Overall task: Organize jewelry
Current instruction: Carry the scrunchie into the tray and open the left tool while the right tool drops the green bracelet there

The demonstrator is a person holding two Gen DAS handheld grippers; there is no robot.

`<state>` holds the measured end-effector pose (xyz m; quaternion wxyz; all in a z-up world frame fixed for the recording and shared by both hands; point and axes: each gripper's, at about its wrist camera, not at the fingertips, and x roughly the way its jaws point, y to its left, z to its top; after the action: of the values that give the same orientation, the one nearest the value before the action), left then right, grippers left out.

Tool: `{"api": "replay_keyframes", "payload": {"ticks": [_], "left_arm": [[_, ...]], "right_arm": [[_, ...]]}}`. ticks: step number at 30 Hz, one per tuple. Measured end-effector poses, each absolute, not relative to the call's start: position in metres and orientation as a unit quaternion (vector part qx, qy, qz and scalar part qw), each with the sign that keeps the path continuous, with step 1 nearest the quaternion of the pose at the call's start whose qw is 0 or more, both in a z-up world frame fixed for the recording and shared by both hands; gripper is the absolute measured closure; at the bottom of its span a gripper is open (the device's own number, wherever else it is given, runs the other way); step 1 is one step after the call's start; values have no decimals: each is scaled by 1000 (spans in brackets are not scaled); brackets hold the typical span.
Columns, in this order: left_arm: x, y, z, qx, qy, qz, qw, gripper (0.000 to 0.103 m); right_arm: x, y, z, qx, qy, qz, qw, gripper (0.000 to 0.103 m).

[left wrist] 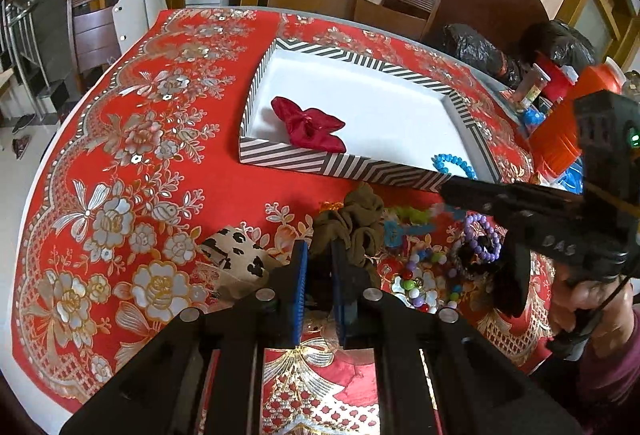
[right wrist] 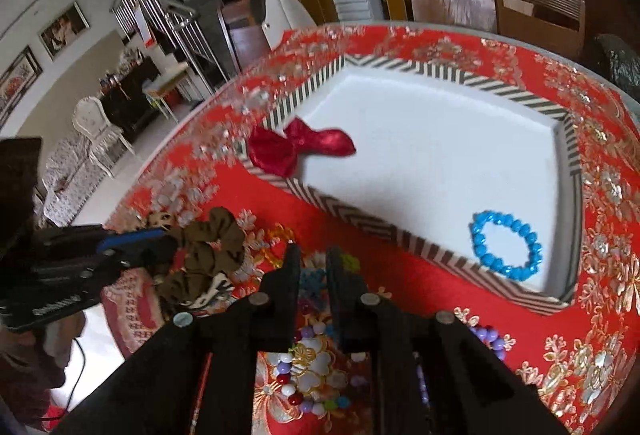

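Observation:
My left gripper (left wrist: 320, 263) is shut on a brown scrunchie (left wrist: 354, 223), held a little above the red floral tablecloth. The right wrist view shows that same left gripper (right wrist: 170, 241) pinching the scrunchie (right wrist: 208, 247). My right gripper (right wrist: 314, 267) has its jaws close together on a light-blue beaded piece (right wrist: 311, 283) over the jewelry pile (right wrist: 304, 387). From the left wrist view the right gripper (left wrist: 446, 195) is at the right. Beyond both lies the striped box (left wrist: 352, 171), holding a red bow (left wrist: 308, 127) and a blue bead bracelet (left wrist: 454, 163).
A cow-print scrunchie (left wrist: 236, 255), a purple bead bracelet (left wrist: 482, 237) and mixed coloured beads (left wrist: 424, 275) lie on the cloth. Black bags (left wrist: 476, 47) and an orange container (left wrist: 560, 131) crowd the far right. Chairs (left wrist: 396, 7) ring the table.

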<state>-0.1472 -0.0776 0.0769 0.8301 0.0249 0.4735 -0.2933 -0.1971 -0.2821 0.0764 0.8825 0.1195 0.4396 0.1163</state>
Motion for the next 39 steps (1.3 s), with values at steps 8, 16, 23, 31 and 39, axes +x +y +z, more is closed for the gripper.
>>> {"api": "replay_keyframes", "payload": {"ticks": [8,16,23,31,39], "left_arm": [[-148,-81,89,25,464,-298,834,88],[-141,-93,106,28,446,-306,841,88],[-124,-109,115,32,435,-302,848,88],[-105,-125,119,46,429,-293,853,88],[-91,-138,115,56,432,-289,853,88]], "right_arm": [[-206,-291,102,123,413,120,894,90],[-208,-307,127,121,389,108,907,90],[-201,-326,147,113,373,86,917,90],[-183,-347,152,110,379,61,917,90],[-172,-358,145,113,391,49,912,90]]}}
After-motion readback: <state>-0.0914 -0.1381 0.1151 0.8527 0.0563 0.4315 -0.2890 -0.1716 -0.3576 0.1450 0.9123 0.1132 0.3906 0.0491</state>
